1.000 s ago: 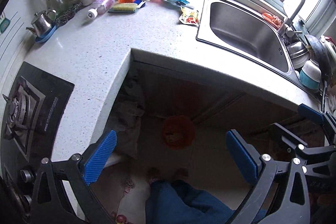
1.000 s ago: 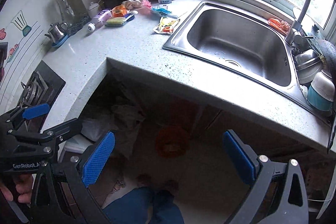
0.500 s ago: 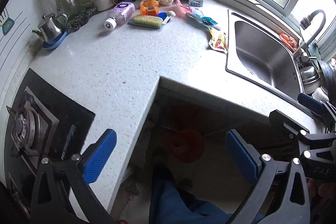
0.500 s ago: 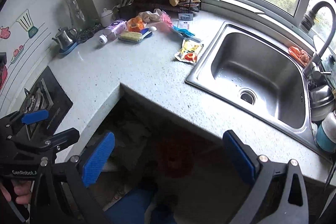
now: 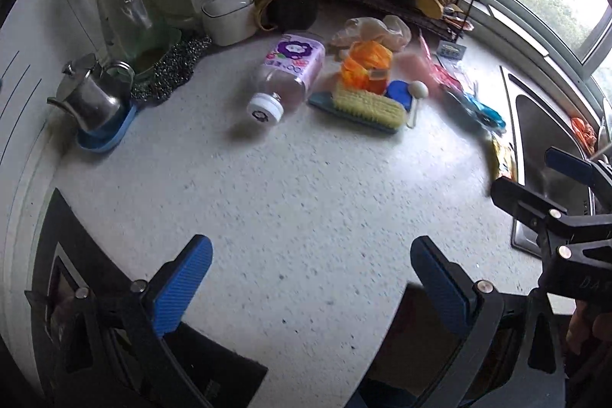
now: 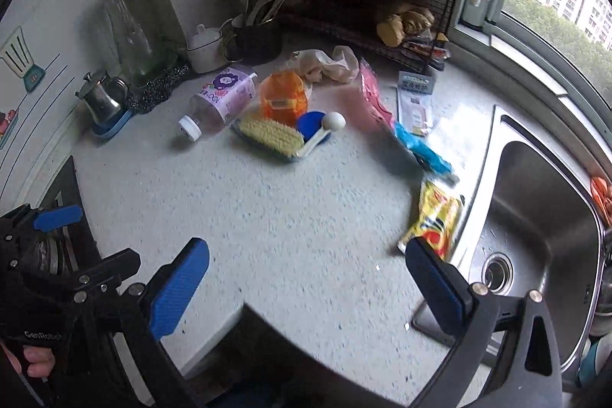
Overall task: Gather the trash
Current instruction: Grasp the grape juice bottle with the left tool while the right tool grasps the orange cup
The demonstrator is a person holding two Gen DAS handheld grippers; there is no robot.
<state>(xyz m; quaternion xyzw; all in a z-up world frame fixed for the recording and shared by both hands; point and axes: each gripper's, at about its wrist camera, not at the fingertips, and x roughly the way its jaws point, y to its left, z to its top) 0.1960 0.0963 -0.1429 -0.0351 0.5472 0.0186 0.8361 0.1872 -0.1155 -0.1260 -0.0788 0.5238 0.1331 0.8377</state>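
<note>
Trash lies on the speckled counter point(image 6: 290, 217): a yellow snack wrapper point(image 6: 434, 217) by the sink edge, a blue wrapper point(image 6: 420, 148), a pink wrapper point(image 6: 373, 98), a crumpled plastic bag point(image 6: 325, 64) and a toppled purple-label bottle point(image 6: 223, 98). The bottle point(image 5: 290, 75), an orange bag point(image 5: 367, 65) and the blue wrapper point(image 5: 482, 111) also show in the left wrist view. My left gripper point(image 5: 310, 278) is open and empty over the counter. My right gripper point(image 6: 306, 282) is open and empty, the yellow wrapper just beyond its right finger point(image 6: 436, 282).
A scrub brush point(image 6: 271, 136), a steel teapot point(image 6: 101, 98), a utensil cup point(image 6: 256, 37), a white pot point(image 6: 204, 48) and a wire rack point(image 6: 382, 6) stand at the back. The sink point(image 6: 535, 239) is on the right, the gas stove point(image 5: 57, 278) on the left.
Both grippers have risen and moved forward from over the floor gap to over the counter. The items at the back now look much closer. Both stay open.
</note>
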